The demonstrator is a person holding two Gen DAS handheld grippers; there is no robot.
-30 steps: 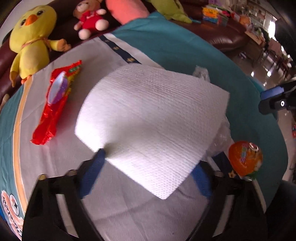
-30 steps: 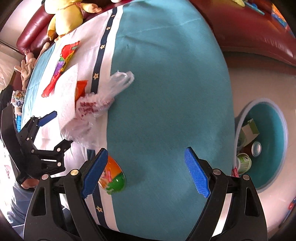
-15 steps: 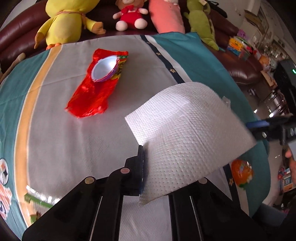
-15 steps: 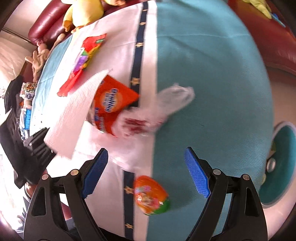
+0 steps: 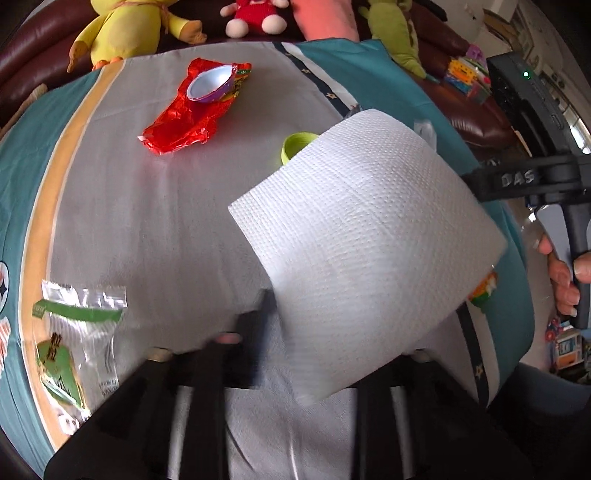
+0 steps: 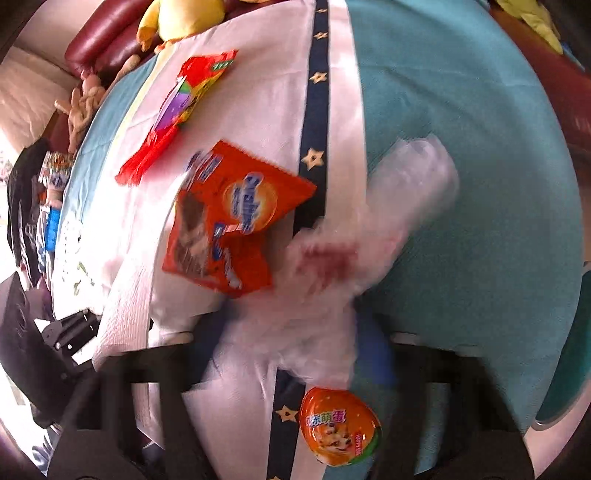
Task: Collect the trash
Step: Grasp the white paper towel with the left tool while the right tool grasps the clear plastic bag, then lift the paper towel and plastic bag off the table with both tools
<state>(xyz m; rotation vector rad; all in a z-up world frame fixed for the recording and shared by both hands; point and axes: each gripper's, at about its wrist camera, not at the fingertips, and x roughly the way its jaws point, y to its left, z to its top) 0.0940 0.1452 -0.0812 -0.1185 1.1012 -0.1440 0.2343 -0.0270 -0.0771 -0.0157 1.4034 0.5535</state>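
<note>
Left gripper (image 5: pixel 328 332): fingers opening, blurred. White embossed paper towel sheet (image 5: pixel 365 243) sits between them and rises in front of the camera; can't tell if the pads still press on it.

Right gripper (image 6: pixel 291 354): fingers closing, also blurred. Crumpled clear plastic bag with red print (image 6: pixel 354 258) lies between them; pad contact isn't readable.

Landmark = paper towel sheet, left wrist view:
- Lime-green round lid (image 5: pixel 295 146) just behind its upper left edge, partly hidden.
- Red crinkled foil wrapper (image 5: pixel 188 114) well beyond it to the upper left, with a purple-and-white egg-shaped plastic half-shell (image 5: pixel 210 83) lying on it.
- Clear zip bag with green label (image 5: pixel 74 332) well off to its left, near the surface edge.
- Orange egg-shaped toy capsule (image 5: pixel 482 291) peeks out at its right edge.

Right wrist view: orange snack packet (image 6: pixel 229 218) lies just beside the towel, touching the plastic bag's left side. The capsule (image 6: pixel 338 426) is just below the bag.

Everything lies on a surface covered by a teal-and-white cloth with a navy star stripe (image 6: pixel 480 147). Plush toys line the dark red sofa (image 5: pixel 44 33) behind.
</note>
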